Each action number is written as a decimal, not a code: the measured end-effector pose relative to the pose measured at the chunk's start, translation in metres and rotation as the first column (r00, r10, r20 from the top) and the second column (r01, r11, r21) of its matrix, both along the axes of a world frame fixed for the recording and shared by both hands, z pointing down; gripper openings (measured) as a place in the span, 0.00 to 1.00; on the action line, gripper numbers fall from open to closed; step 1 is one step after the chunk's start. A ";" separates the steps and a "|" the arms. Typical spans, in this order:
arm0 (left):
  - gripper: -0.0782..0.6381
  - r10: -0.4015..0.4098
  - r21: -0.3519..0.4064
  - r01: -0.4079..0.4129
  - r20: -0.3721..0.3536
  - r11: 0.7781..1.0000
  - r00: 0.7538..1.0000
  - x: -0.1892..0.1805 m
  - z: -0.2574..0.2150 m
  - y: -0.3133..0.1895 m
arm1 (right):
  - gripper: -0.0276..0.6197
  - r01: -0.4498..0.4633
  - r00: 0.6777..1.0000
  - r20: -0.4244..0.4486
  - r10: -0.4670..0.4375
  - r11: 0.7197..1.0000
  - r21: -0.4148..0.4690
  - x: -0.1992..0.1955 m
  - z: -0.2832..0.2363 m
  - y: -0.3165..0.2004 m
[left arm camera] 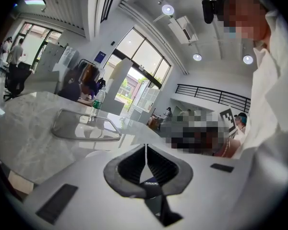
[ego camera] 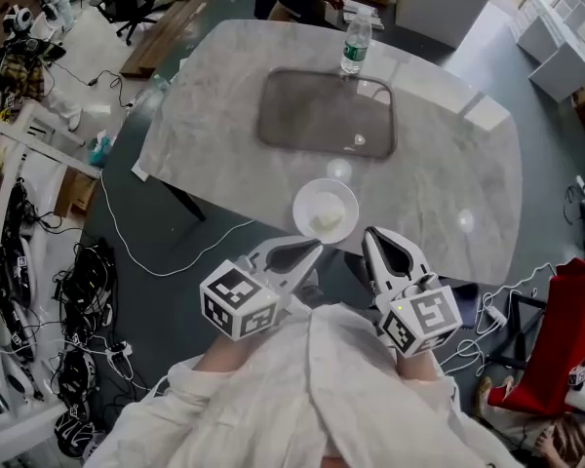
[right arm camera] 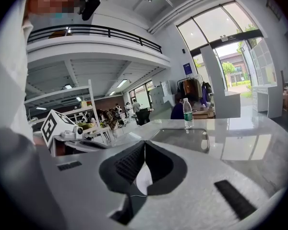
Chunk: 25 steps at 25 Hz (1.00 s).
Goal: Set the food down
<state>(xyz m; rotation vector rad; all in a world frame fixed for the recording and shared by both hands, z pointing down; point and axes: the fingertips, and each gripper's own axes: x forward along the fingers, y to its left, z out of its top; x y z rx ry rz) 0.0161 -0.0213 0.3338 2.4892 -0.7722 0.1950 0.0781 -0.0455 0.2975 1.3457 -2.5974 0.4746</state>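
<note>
A white bowl (ego camera: 326, 210) with a pale lump of food (ego camera: 326, 222) in it stands near the front edge of the marble table (ego camera: 439, 178). My left gripper (ego camera: 317, 249) is held close to the person's chest, just short of the bowl, its jaws shut with nothing between them. My right gripper (ego camera: 370, 234) sits to the right of the bowl, also shut and empty. In the left gripper view the left gripper (left arm camera: 146, 146) points over the table toward the tray (left arm camera: 85, 127). In the right gripper view the right gripper (right arm camera: 144, 143) has its jaws together.
A grey tray (ego camera: 327, 115) lies in the middle of the table, a water bottle (ego camera: 355, 43) upright behind it. Cables and gear (ego camera: 83, 291) cover the floor at the left. A red bag (ego camera: 565, 330) stands at the right. A seated person (left arm camera: 89, 83) is beyond the table.
</note>
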 end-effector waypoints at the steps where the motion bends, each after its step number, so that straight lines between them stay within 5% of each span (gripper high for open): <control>1: 0.14 0.003 -0.006 -0.003 -0.005 1.000 1.000 0.001 0.000 -0.003 | 0.05 -0.010 1.000 0.000 0.010 1.000 -0.008 0.003 0.002 -0.001; 10: 0.14 0.051 0.004 -0.052 0.043 0.999 0.998 -0.006 0.001 -0.023 | 0.05 -0.071 0.997 0.018 0.072 0.997 -0.032 0.002 0.008 -0.018; 25: 0.14 0.049 -0.149 -0.038 0.073 0.988 0.996 -0.036 0.038 -0.062 | 0.05 -0.185 0.982 -0.008 0.186 0.965 -0.185 -0.003 0.052 -0.028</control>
